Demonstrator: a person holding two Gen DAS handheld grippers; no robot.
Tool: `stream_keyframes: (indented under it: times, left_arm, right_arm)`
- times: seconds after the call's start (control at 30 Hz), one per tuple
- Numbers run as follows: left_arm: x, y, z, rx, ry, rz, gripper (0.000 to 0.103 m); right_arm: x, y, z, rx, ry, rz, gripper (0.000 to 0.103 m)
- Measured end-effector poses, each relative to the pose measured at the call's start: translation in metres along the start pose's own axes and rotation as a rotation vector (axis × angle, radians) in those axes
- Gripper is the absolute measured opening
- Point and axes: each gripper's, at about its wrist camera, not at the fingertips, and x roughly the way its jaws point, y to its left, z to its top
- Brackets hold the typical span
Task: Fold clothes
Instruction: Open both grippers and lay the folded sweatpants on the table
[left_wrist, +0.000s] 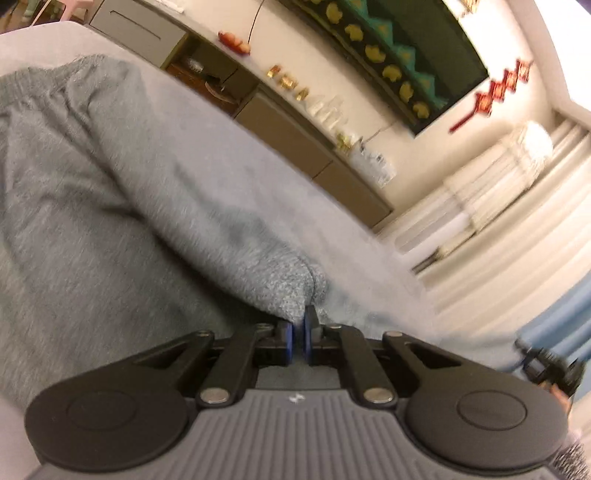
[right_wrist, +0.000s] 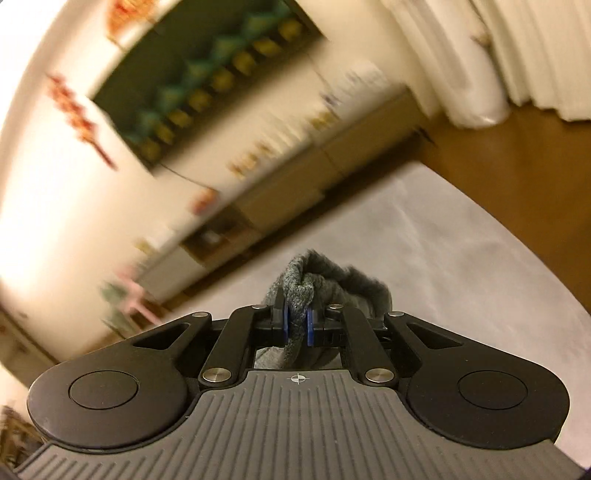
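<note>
Where both hand-held grippers pinch it, the grey knit garment (left_wrist: 110, 192) bunches

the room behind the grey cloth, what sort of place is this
Most likely a living room in a home. A long low cabinet runs along the wall with small ornaments on top, a big dark screen hangs above it beside red hanging decorations, and pale curtains reach a wooden floor.

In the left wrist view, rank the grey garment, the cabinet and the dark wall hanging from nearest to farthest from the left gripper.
1. Grey garment, pinched in the left gripper, spreading left.
2. Cabinet, beyond the pale surface.
3. Dark wall hanging, above the cabinet, upper right.
</note>
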Motion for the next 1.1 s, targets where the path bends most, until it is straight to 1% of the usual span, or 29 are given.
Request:
stream_keyframes:
  times: [0.03,0.13,0.17,0.2,0.23,0.3,0.33,0.37,0.4,0.43,0.47,0.5,0.53,0.57,0.6,0.63,0.67,0.7,0.73,0.77,0.8,0.83,0.87,0.9,0.93,0.97,1.03,1.07,1.1]
  left_arm:
    - [0.006,0.002,-0.006,0.001,0.034,0.013,0.006]
    - [0.026,0.008,-0.025,0.006,0.122,0.074,0.007]
    - [0.028,0.006,-0.025,0.009,0.125,0.078,0.006]
    - [0.031,0.004,-0.025,0.012,0.128,0.083,0.006]
    - [0.033,0.003,-0.025,0.014,0.131,0.086,0.007]
    - [0.031,0.005,-0.024,0.017,0.126,0.090,0.008]
    - [0.030,0.005,-0.023,0.019,0.123,0.091,0.010]
    - [0.028,0.005,-0.023,0.022,0.115,0.092,0.011]
    - [0.025,0.002,-0.022,0.030,0.105,0.089,0.015]
    - [0.023,0.000,-0.021,0.036,0.094,0.083,0.019]
    - [0.018,-0.001,-0.022,0.032,0.082,0.061,0.021]
    - [0.013,-0.001,-0.022,0.027,0.070,0.039,0.025]
    - [0.009,-0.001,-0.021,0.025,0.055,0.016,0.028]
    - [0.003,0.000,-0.021,0.027,0.040,0.000,0.028]
    - [-0.002,0.001,-0.020,0.028,0.025,-0.014,0.028]
    - [-0.011,0.005,-0.019,0.026,0.011,-0.026,0.028]
    - [-0.019,0.009,-0.018,0.023,-0.004,-0.036,0.028]
    - [-0.027,0.014,-0.016,0.009,-0.023,-0.034,0.029]
    - [-0.035,0.020,-0.013,-0.005,-0.042,-0.031,0.032]
    - [-0.044,0.028,-0.008,-0.020,-0.059,-0.014,0.034]
    - [-0.052,0.036,-0.002,-0.035,-0.074,0.007,0.039]
    - [-0.053,0.041,0.010,-0.044,-0.082,0.061,0.040]
    - [-0.055,0.050,0.021,-0.054,-0.075,0.115,0.040]
    - [-0.058,0.058,0.032,-0.064,-0.068,0.169,0.040]
    - [-0.059,0.067,0.043,-0.068,-0.061,0.220,0.040]
    - [-0.059,0.075,0.054,-0.044,-0.049,0.248,0.040]
    - [-0.053,0.092,0.070,-0.022,-0.016,0.303,0.040]
    - [-0.053,0.105,0.074,-0.023,-0.008,0.325,0.040]
    - [-0.055,0.117,0.075,-0.049,-0.029,0.334,0.031]
  right_arm:
    - [-0.001,-0.004,-0.003,-0.002,0.005,-0.005,0.006]
    - [0.025,-0.056,-0.043,0.062,0.202,-0.200,0.006]
    - [0.032,-0.071,-0.057,0.074,0.249,-0.255,0.006]
    - [0.036,-0.084,-0.071,0.091,0.273,-0.291,0.006]
    - [0.033,-0.090,-0.078,0.103,0.254,-0.280,0.006]
    - [0.027,-0.090,-0.078,0.113,0.248,-0.279,0.006]
    - [0.027,-0.086,-0.075,0.086,0.251,-0.295,0.007]
    - [0.029,-0.074,-0.073,0.054,0.250,-0.331,0.011]
    - [0.030,-0.062,-0.071,0.022,0.246,-0.367,0.017]
    - [0.028,-0.051,-0.071,-0.019,0.200,-0.414,0.033]
    - [0.021,-0.038,-0.072,-0.057,0.137,-0.426,0.035]
    - [0.013,-0.027,-0.073,-0.094,0.077,-0.434,0.035]
    - [0.011,-0.017,-0.076,-0.124,0.065,-0.384,0.035]
    - [0.010,-0.008,-0.079,-0.151,0.057,-0.334,0.035]
    - [0.018,-0.006,-0.083,-0.153,0.108,-0.270,0.032]
    - [0.034,-0.009,-0.090,-0.140,0.218,-0.252,0.028]
    - [0.049,-0.013,-0.098,-0.150,0.306,-0.302,0.019]
    - [0.052,-0.011,-0.100,-0.195,0.313,-0.355,0.014]
    - [0.056,-0.009,-0.102,-0.235,0.318,-0.407,0.005]
    - [0.054,-0.010,-0.100,-0.216,0.302,-0.438,0.012]
    - [0.051,-0.006,-0.099,-0.216,0.271,-0.458,0.015]
    - [0.047,-0.002,-0.098,-0.218,0.240,-0.478,0.016]
    - [0.042,0.009,-0.098,-0.260,0.208,-0.482,0.018]
    - [0.039,0.022,-0.099,-0.291,0.188,-0.461,0.019]
    - [0.038,0.037,-0.102,-0.311,0.187,-0.418,0.022]
    - [0.041,0.051,-0.108,-0.332,0.198,-0.370,0.028]
    - [0.055,0.086,-0.126,-0.390,0.254,-0.248,0.034]
    - [0.065,0.096,-0.136,-0.398,0.282,-0.204,0.035]
    - [0.075,0.105,-0.145,-0.405,0.309,-0.165,0.035]
